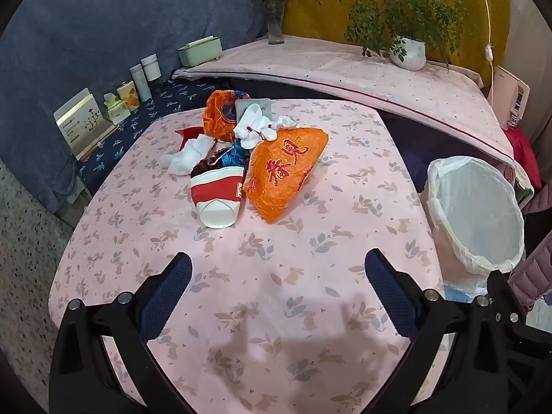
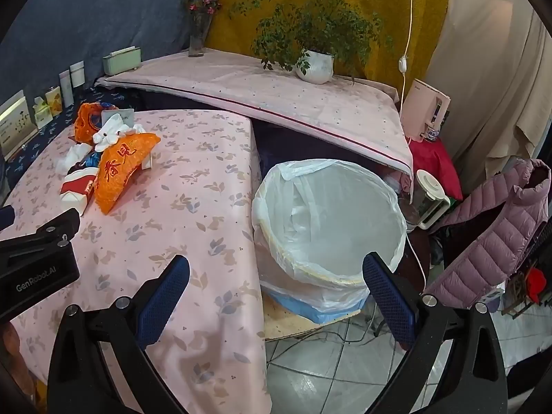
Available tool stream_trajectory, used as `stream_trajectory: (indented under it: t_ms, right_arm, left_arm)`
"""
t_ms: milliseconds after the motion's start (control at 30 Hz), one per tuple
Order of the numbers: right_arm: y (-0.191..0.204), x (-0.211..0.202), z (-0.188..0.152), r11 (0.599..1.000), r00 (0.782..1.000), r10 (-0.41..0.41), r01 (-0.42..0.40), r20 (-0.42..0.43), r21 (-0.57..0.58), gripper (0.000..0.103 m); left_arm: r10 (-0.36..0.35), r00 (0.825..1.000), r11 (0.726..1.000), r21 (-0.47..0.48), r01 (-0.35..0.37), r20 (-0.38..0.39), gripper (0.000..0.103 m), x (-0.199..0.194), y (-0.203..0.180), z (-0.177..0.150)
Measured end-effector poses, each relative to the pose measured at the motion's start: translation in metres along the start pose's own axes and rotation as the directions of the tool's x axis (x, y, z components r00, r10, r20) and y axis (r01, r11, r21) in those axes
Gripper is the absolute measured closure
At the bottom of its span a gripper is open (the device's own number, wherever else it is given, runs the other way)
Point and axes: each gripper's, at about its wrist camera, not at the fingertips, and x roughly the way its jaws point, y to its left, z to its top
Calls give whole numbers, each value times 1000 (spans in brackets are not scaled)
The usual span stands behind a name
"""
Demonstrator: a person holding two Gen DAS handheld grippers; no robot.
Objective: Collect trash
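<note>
Hovering over pink tablecloth (image 1: pixel 276 310), your left gripper (image 1: pixel 278 272) and right gripper (image 2: pixel 276 276) spread wide, empty; trash pile (image 1: pixel 241 151) ahead, lined bin (image 2: pixel 327 220) beside table

Your left gripper (image 1: pixel 278 276) is held wide apart, its two blue-padded fingers (image 1: pixel 165 295) spread to either side of the left wrist view and gripping nothing. Both fingers point forward and slightly down, level with each other, and neither pad touches anything. Your right gripper (image 2: pixel 276 279) is spread just as wide, its blue pads (image 2: pixel 388 296) angled outward with nothing between them. In the right wrist view, the black body of your left gripper (image 2: pixel 38 252) shows at the left edge, so your two hands are side by side, the left one just beside the right.
</note>
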Motion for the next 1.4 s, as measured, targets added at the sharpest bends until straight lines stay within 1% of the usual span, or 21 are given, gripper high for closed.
stream_trajectory:
  t_ms: [200,400,1400]
  right_arm:
    - [1,-2,0,1000,1000,0,0,2,0,7]
    - [1,-1,0,1000,1000,-6,6,2,-3,7]
    - [1,-8,5,1000,1000,-23,24,18,-14,7]
  left_arm:
    - [2,1000,1000,3,-2,-1,7,1,1,1]
    - [8,1000,1000,3,-8,3,7,-6,1,2]
    - [3,1000,1000,-4,-3,1,7,-3,10,1]
